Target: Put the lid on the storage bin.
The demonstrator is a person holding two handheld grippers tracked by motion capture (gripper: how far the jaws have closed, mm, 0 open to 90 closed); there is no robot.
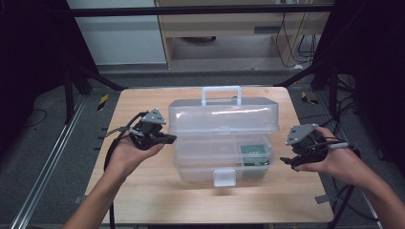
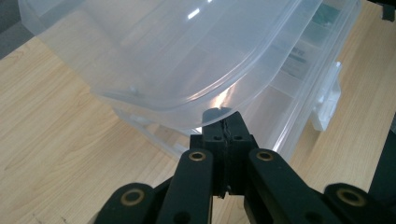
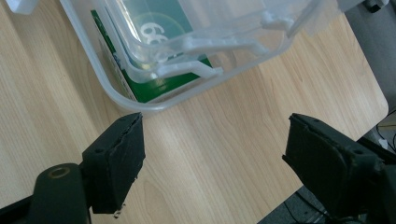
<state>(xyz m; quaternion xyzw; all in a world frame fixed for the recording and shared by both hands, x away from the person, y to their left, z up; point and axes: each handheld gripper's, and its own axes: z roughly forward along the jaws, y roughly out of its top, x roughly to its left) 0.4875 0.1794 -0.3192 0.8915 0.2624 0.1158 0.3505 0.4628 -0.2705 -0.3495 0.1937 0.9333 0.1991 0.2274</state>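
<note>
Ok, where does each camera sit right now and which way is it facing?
High view: above the person's side, looking forward and down on the table; both forearms, left gripper, right gripper.
Left gripper view: rides that gripper, jaws shut under the lid.
Right gripper view: jaws open over wood beside the clear box.
All three views share the box.

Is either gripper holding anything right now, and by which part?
Left gripper pinches the clear toolbox lid by its left edge. Right gripper is open, holding nothing.
</note>
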